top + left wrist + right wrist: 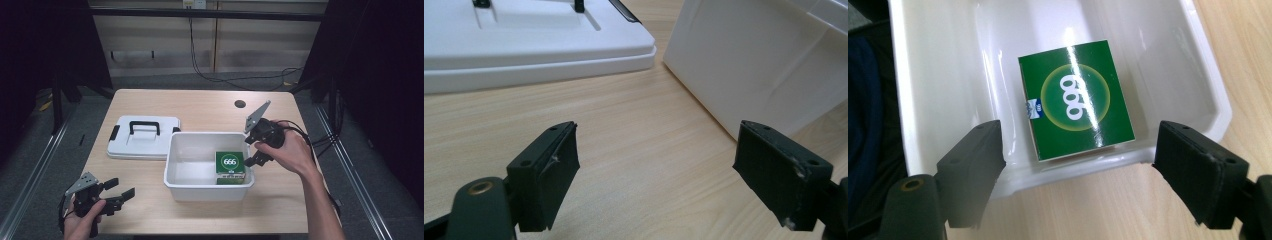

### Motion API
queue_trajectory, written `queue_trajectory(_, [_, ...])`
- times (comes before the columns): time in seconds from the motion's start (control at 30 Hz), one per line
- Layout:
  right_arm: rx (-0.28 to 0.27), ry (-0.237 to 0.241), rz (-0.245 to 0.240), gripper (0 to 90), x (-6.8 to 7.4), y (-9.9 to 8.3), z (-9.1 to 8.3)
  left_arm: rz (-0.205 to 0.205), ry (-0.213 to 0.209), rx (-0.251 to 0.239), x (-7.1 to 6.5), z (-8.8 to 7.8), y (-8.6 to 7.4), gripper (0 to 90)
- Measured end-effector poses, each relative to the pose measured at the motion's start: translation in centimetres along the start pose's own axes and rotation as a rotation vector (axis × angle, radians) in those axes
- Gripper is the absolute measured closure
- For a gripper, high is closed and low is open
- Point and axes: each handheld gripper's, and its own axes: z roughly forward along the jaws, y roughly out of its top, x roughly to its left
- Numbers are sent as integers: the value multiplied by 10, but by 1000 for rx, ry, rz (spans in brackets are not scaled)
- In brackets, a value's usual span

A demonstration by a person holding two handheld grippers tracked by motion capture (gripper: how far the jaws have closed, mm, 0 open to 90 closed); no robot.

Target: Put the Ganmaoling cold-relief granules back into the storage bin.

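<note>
High view | right tongs [255,145] agape over bin [172,155] rim | left tongs [120,192] agape, low

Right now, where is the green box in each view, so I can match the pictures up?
High view: the green box lies in the white bin, at its near right corner, by the right gripper.
Left gripper view: the green box is not in this picture; the bin's outer wall stands at upper right.
Right gripper view: the box lies in the middle, beyond the open jaws.
Shared landmark: the white bin.
</note>
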Motion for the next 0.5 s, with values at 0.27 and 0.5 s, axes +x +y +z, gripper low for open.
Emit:
queue_trajectory(0.27, [-101, -31, 32, 193, 2, -19, -18, 0, 0, 1, 0, 0, 0, 174])
queue_trajectory(0.5, [-163, -36, 58, 192, 6, -40, -28, -5, 3, -1, 0, 0, 0, 174])
